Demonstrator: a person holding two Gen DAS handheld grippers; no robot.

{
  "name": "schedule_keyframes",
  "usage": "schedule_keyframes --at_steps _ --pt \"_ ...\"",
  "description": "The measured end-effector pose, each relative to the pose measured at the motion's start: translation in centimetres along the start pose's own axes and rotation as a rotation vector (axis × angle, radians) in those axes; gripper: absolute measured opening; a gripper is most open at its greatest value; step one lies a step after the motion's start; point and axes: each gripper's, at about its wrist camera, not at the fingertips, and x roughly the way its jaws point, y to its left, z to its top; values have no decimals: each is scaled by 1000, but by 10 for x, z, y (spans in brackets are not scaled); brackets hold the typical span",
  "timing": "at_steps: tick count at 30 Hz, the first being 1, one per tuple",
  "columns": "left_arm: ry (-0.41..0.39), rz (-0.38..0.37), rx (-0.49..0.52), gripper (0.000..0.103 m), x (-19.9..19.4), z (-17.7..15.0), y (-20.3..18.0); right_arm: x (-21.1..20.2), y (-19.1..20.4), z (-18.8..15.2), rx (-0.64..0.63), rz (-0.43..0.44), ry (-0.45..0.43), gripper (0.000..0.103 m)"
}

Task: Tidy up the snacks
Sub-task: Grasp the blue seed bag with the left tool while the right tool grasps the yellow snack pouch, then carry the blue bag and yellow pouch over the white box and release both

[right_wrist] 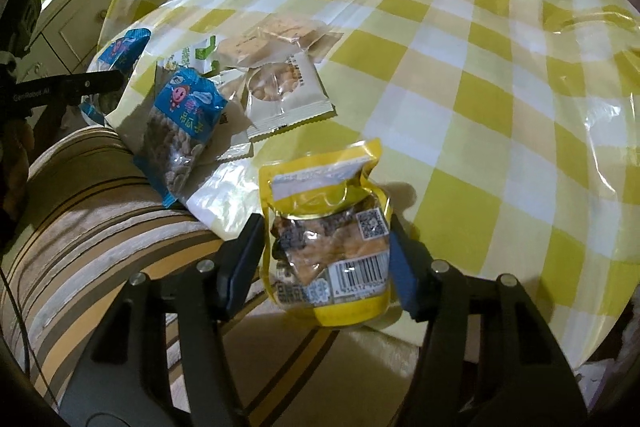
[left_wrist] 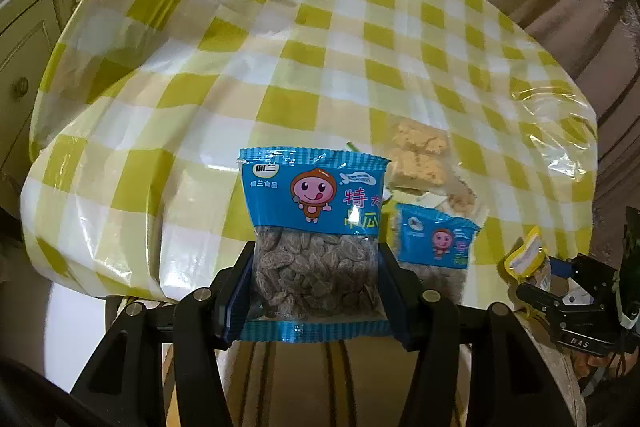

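Observation:
My left gripper [left_wrist: 316, 267] is shut on a blue packet of seeds [left_wrist: 312, 195], held upright above the table's near edge. In the right wrist view the left gripper [right_wrist: 96, 83] shows at the far left with that blue packet [right_wrist: 120, 51]. My right gripper [right_wrist: 326, 247] is shut on a yellow snack packet [right_wrist: 328, 187] with a barcode, lifted over the table edge. In the left wrist view the right gripper [left_wrist: 536, 275] and its yellow packet [left_wrist: 524, 259] sit at the right. A second blue seed packet [right_wrist: 184, 115] [left_wrist: 436, 243] lies on the table.
The table wears a yellow-and-white checked plastic cloth [right_wrist: 480, 67] [left_wrist: 320, 27]. On it lie a white packet [right_wrist: 280, 91], a clear packet of biscuits [right_wrist: 272, 39] [left_wrist: 420, 155] and a green-and-white packet [right_wrist: 200, 55]. A striped cushion [right_wrist: 88, 207] is below the edge; a white cabinet [left_wrist: 24, 27] stands left.

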Motion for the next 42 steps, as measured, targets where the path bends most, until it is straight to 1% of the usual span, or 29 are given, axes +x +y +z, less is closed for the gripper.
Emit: schedule_keyframes --at_steps 8,13,19,24,32,36,39,40,42 --pt "-11 -25 36 57 -10 -2 -22 -16 -11 -10 61 10 -29 62" --pt "-10 -49 79 57 -13 -3 -46 -29 -21 -22 98 10 -48 62" --pt "-2 -86 148 57 -13 -6 -83 -45 -36 -40 150 -4 -68 62" --pt "8 -136 247 57 -13 -8 -132 -64 -58 -62 216 -32 -87 62" --pt "42 -228 442 57 -11 -24 -223 -97 -108 -117 354 -107 -96 62" --pt "79 -284 538 57 -7 -40 -270 -110 -131 -144 421 -142 -95 62" --pt "122 -335 605 57 -3 -55 -302 -118 -145 -165 467 -163 -92 62" --pt "142 -349 637 57 -1 -61 -315 -119 -148 -171 479 -167 -91 62" --pt "192 -390 671 57 3 -72 -333 -122 -156 -184 508 -175 -87 62"
